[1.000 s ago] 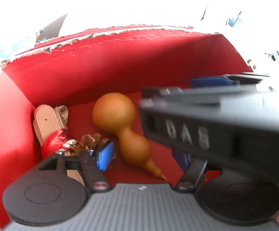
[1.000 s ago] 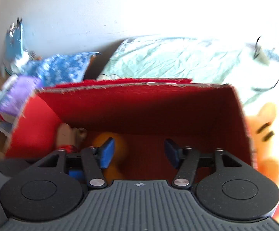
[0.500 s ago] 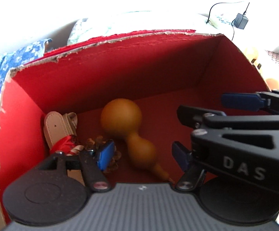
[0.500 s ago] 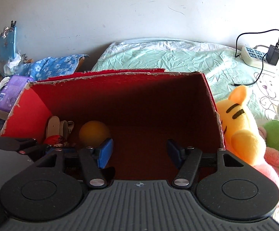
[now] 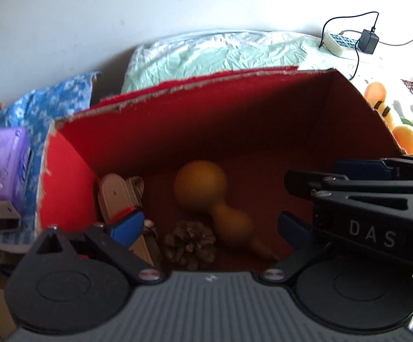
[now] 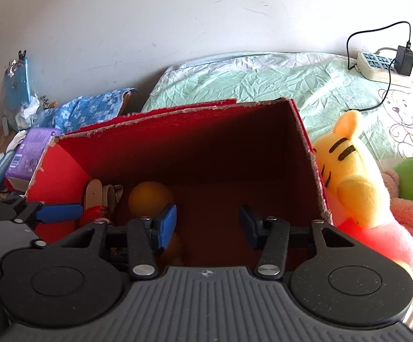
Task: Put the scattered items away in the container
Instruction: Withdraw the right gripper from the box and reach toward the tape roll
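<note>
Hovering above the open red box (image 5: pixel 72 176), the left gripper (image 5: pixel 209 226) is released, its 2 blue pads spread wide with nothing between them. Directly below that gap, on the box floor, a pine cone (image 5: pixel 190 242) lies just beside the narrow end of a tan gourd (image 5: pixel 215 199), whose round bulb points toward the far wall. A beige sandal (image 5: pixel 115 196) leans in the near-left corner, partly behind the left blue pad, with something red beside it.

The right gripper (image 6: pixel 208 225) also hangs over the box (image 6: pixel 61 176) with its jaws parted and empty. From its camera, the gourd (image 6: pixel 149 198) sits low and left of the gap, partly hidden by the left pad, and the sandal (image 6: pixel 93 196) stands further left against the side wall. The floor under the gap looks bare and dark.

Outside the box, a yellow plush tiger (image 6: pixel 349 171) rests against the right wall on the bed (image 6: pixel 249 79), touching the cardboard edge. A purple packet (image 6: pixel 26 154) lies just left of the box.
</note>
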Available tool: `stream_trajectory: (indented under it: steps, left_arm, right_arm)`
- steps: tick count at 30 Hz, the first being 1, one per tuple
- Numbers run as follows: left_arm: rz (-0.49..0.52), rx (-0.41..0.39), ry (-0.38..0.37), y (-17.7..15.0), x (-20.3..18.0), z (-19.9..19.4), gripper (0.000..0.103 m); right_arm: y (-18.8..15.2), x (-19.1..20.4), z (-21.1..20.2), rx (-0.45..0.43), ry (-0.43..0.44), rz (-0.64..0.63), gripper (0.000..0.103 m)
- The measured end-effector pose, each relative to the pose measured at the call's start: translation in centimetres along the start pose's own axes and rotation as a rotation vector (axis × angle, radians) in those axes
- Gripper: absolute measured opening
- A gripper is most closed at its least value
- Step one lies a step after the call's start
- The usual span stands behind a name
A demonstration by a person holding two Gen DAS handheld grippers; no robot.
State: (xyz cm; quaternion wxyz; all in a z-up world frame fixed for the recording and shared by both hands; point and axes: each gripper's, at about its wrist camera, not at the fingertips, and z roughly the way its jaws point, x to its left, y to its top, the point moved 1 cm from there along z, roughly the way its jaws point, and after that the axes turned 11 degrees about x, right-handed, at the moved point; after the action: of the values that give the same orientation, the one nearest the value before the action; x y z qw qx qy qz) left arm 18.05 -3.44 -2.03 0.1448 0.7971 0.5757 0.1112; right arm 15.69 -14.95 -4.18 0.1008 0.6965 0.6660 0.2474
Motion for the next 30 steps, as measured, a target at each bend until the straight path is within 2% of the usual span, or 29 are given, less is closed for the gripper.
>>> stream_trajectory:
  steps: [2, 6, 12, 15, 30]
  left_arm:
    - [-0.006, -0.006, 0.005, -1.0, -0.4, -1.0, 0.099]
    - [-0.017, -0.014, 0.012, 0.2, 1.1, 0.4, 0.099]
    - [-0.015, -0.049, 0.01, -0.2, 0.5, -1.0, 0.101]
    - [-0.008, -0.063, 0.015, -0.9, -0.1, -2.1, 0.101]
    - [-0.016, -0.095, 0.001, -3.2, 0.2, -2.2, 0.101]
  right_arm:
    - [-0.1, 0.4, 0.2, 0.0, 0.007, -0.002, 0.052]
    - [-0.2, 0.7, 0.2, 0.0, 0.019, -0.006, 0.052]
    - [-0.2, 0.6, -0.7, -0.016, 0.047, -0.004, 0.052]
    - [-0.2, 0.4, -1.4, -0.027, 0.049, -0.006, 0.052]
    - [-2.3, 0.7, -5.3, -0.101, 0.045, -0.026, 0.052]
